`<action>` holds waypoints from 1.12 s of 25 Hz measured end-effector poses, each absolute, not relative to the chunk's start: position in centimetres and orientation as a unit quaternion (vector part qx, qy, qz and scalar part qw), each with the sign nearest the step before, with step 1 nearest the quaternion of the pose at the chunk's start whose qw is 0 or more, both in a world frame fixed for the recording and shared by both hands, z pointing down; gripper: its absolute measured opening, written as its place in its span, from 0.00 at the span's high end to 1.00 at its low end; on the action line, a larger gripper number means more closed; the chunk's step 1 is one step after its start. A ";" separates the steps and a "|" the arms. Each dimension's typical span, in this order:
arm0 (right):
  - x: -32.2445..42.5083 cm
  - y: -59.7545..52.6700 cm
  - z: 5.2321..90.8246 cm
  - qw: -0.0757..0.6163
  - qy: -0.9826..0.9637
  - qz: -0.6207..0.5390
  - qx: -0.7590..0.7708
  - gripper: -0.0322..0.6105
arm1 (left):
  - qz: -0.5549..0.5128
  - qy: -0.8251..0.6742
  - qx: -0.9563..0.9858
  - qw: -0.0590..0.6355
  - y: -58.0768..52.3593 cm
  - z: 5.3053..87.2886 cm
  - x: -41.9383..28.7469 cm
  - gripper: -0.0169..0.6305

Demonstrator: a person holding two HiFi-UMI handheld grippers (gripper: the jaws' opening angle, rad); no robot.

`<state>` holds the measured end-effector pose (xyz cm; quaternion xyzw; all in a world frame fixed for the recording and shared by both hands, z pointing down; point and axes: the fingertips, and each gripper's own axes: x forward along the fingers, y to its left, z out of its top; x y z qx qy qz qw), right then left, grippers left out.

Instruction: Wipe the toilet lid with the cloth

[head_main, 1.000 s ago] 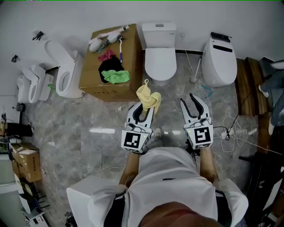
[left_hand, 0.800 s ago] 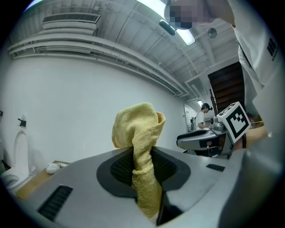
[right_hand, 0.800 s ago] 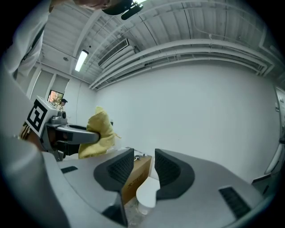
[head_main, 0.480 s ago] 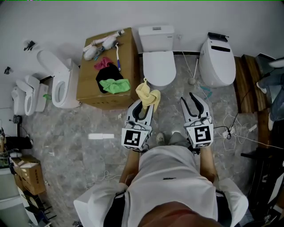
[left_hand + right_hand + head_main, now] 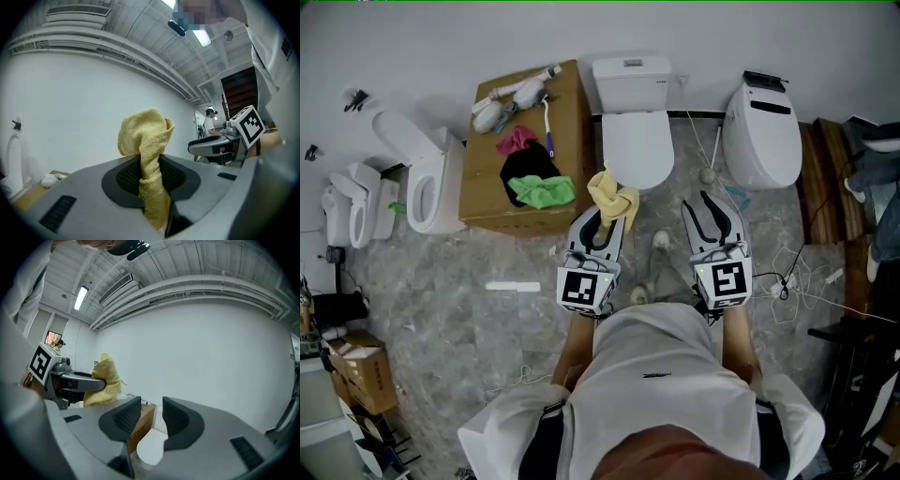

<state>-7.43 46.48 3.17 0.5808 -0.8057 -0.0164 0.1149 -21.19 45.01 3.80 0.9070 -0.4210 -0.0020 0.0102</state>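
A white toilet with its lid [image 5: 637,145] down stands against the far wall, just beyond both grippers. My left gripper [image 5: 605,225] is shut on a yellow cloth [image 5: 612,197], whose bunched top rises above the jaws near the lid's front edge. In the left gripper view the yellow cloth [image 5: 146,150] hangs clamped between the dark pads [image 5: 125,177] of that gripper [image 5: 151,180]. My right gripper [image 5: 712,214] stands open and empty to the right, level with the left one. Past the right gripper [image 5: 151,414], the lid [image 5: 150,448] and the cloth [image 5: 104,380] show.
A cardboard box [image 5: 483,183] left of the toilet carries a green cloth [image 5: 542,190], dark and pink rags and a brush. A second toilet [image 5: 761,131] stands to the right, a third [image 5: 427,169] to the left. Cables [image 5: 797,277] lie on the floor at right.
The toilet and box have drifted a little nearer and leftward in the head view as the person stepped forward. Both grippers hold the same pose, and the cloth stays clamped.
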 end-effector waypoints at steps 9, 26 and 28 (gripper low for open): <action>-5.9 38.3 3.6 0.113 -0.821 -0.010 0.560 0.71 | 0.005 -0.442 0.897 0.010 37.1 3.9 -19.7 0.82; -0.3 21.4 4.4 0.111 -0.855 0.000 0.506 0.71 | 0.031 -0.483 0.875 0.005 21.4 4.1 -12.7 0.82; 0.2 20.1 4.6 0.112 -0.857 0.001 0.503 0.71 | 0.036 -0.488 0.872 0.002 20.1 4.2 -12.3 0.82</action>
